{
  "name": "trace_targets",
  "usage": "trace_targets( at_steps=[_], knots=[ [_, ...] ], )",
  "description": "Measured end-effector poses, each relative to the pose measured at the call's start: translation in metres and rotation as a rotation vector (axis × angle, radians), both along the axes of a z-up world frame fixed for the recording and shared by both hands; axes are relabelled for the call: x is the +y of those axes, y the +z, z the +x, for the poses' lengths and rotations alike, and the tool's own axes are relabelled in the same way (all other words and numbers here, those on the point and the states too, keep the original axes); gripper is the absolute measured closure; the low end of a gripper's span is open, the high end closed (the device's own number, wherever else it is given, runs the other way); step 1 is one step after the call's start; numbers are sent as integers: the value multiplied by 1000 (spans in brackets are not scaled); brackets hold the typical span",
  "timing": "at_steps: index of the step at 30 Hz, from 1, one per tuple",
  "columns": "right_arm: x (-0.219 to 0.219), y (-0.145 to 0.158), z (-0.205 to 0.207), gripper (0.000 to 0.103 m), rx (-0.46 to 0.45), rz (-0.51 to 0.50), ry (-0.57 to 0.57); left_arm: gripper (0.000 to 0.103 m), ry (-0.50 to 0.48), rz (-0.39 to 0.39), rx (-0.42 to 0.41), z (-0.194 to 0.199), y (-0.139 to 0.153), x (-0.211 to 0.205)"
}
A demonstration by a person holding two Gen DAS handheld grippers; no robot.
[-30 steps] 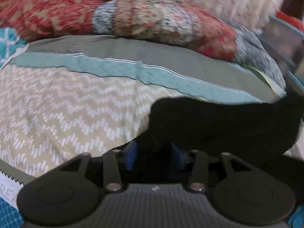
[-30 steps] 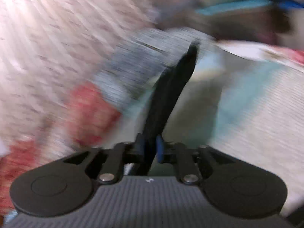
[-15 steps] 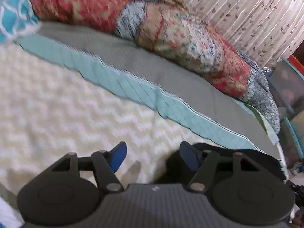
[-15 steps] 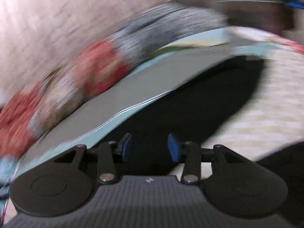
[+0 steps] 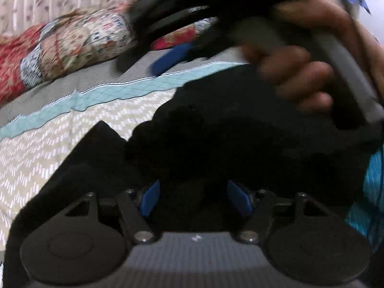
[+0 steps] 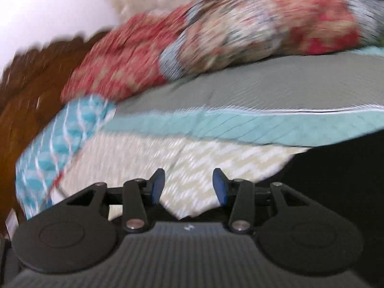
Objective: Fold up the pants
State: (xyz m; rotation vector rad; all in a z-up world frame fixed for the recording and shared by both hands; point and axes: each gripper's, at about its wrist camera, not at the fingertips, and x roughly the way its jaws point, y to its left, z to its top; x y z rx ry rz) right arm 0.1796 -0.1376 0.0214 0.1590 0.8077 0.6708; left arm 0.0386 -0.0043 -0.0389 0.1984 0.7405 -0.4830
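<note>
Both grips on the black pants [image 5: 216,144] gone since a second ago: cloth then pinched between each pair of blue pads, now free of either. Left gripper [image 5: 195,198] low in its frame, jaws roughly half apart, empty, hanging over dark cloth. Right gripper [image 6: 188,186] with jaws opening, nothing between them but the chevron-patterned bedspread [image 6: 134,153] behind; pants only at the right edge and lower right of that view. In the left wrist view, garment spread dark across the middle and lower frame on the bed, below the teal band. Upper right there, a hand [image 5: 300,72] around the other gripper's handle, blurred. Probably one fold just laid down and released, though dark fabric and motion smear hide the layers. Patterned red quilt [image 6: 240,36] bunched along the top.
</note>
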Motion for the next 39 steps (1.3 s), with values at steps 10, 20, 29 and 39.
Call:
trace_targets(
  at_steps=[10, 20, 29, 39],
  knots=[
    [-44, -53, -15, 51, 125, -63, -87, 31, 27, -236, -7, -4, 55, 66],
    [-57, -56, -27, 50, 144, 27, -153, 62, 162, -195, 256, 105, 22, 80],
    [-85, -22, -41, 50, -6, 143, -294, 97, 641, -323, -80, 124, 59, 164],
    [-71, -73, -24, 49, 151, 92, -302, 69, 754, -91, 91, 170, -7, 170]
  ],
)
